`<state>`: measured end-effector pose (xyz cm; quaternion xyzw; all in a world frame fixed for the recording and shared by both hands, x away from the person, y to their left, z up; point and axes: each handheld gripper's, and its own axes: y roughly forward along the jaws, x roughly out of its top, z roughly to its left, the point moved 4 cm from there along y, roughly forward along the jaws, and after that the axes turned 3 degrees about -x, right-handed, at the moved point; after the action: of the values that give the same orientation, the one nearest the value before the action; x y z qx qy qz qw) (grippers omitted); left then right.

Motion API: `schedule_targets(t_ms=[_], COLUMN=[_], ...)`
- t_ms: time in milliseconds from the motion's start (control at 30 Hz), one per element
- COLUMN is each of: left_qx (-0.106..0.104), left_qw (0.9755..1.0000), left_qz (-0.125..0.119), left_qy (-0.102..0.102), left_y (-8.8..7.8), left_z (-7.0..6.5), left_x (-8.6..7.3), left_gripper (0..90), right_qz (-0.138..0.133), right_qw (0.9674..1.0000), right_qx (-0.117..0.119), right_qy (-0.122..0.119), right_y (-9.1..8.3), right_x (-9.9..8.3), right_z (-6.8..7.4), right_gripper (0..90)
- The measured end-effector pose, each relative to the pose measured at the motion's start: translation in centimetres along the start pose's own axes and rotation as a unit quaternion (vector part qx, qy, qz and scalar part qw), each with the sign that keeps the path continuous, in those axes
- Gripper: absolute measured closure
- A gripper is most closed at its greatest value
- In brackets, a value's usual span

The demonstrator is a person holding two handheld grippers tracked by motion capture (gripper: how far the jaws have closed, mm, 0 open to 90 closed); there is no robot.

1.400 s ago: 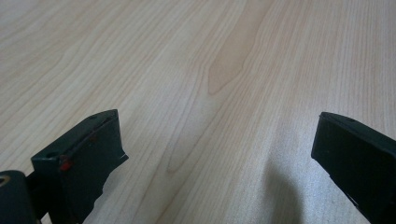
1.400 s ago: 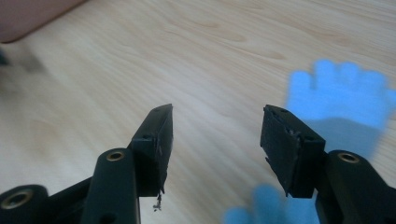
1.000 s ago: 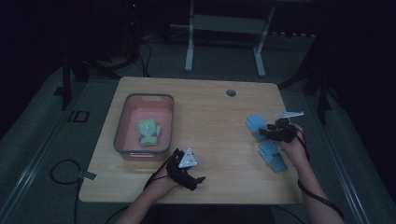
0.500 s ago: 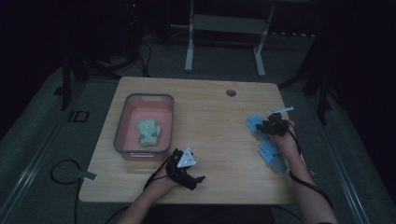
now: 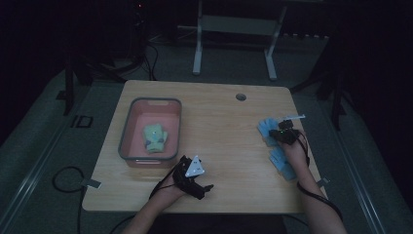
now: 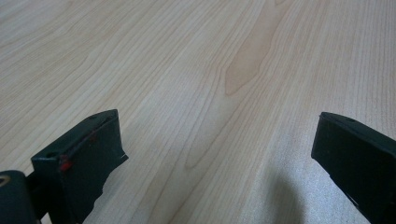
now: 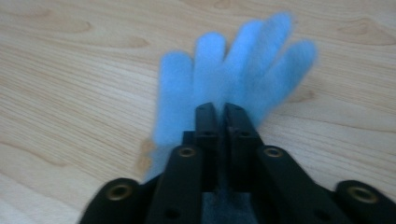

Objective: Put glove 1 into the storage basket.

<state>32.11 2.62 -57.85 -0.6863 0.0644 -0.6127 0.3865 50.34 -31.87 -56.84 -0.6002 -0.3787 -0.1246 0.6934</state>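
Left of the table [image 5: 214, 112] centre, a pink tub [image 5: 127, 131] holds a pale green glove [image 5: 155, 138]; nearby the left gripper [image 5: 207, 187] rests, jaws spread. At right, the right gripper [image 7: 222, 109] has just closed, pinching a blue glove [image 7: 233, 79]; another blue glove [image 5: 282, 161] lies beside it.

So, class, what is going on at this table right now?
A person works two hand-held grippers at a wooden table. The right gripper has just been closing and is now shut on a blue glove lying flat; a second blue glove lies nearer the person. The left gripper rests open on bare wood beside a pink bin holding a pale green item.
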Motion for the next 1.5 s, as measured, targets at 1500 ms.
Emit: schedule_targets(t_ms=[1500], left_qx=[-0.005], left_qw=[0.9999], left_qz=[-0.01], left_qy=[0.006], left_y=[-0.2], left_z=[0.0], left_x=[-0.1], left_gripper=[2.1], right_qz=[-0.045], right_qw=[0.9873], right_qx=[0.073], right_qy=[0.133], right_y=[-2.8], right_x=[-2.2], right_z=[19.7], right_gripper=[85.0])
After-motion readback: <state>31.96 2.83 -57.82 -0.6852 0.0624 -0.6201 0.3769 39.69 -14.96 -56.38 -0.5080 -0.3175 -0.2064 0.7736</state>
